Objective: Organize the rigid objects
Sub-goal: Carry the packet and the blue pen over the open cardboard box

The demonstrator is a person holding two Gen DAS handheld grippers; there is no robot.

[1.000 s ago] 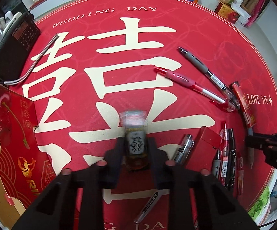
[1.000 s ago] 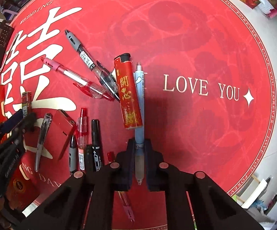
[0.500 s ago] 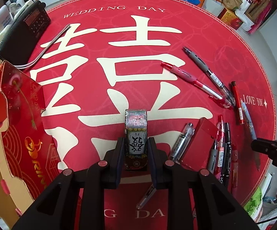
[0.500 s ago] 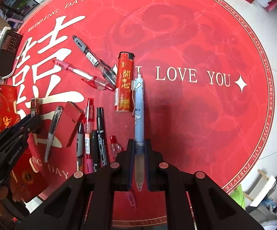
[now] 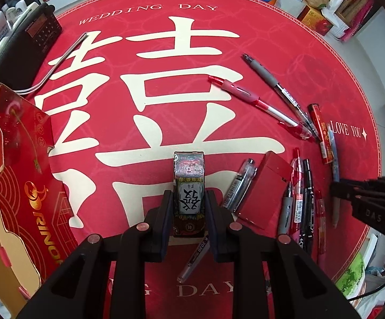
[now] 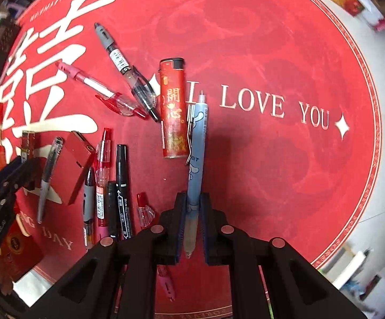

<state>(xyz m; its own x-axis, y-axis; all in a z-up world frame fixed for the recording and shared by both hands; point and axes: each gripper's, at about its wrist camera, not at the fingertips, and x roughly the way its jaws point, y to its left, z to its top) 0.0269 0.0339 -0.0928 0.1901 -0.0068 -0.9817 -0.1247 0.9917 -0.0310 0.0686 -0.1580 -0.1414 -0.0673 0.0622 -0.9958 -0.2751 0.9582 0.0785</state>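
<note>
My left gripper (image 5: 189, 199) is shut on a printed lighter (image 5: 189, 186) with a black character on a white label, held above the red mat. My right gripper (image 6: 192, 202) is shut on a light blue pen (image 6: 197, 148), which points forward beside a red lighter (image 6: 172, 111) lying on the mat. A row of pens (image 6: 110, 186) and a red box (image 6: 72, 164) lie to the left. The same box (image 5: 265, 188) and pens (image 5: 301, 194) show right of my left gripper.
A grey pen (image 5: 274, 90) and a red pen (image 5: 256, 103) lie crossed farther out. A black radio (image 5: 24, 50) sits at the far left, a red cardboard package (image 5: 19, 175) at the near left. Bags and boxes (image 5: 322, 2) stand beyond the round mat.
Both grippers have lifted and drawn back with their objects. The blue pen has shifted a little to the right of the red lighter.
</note>
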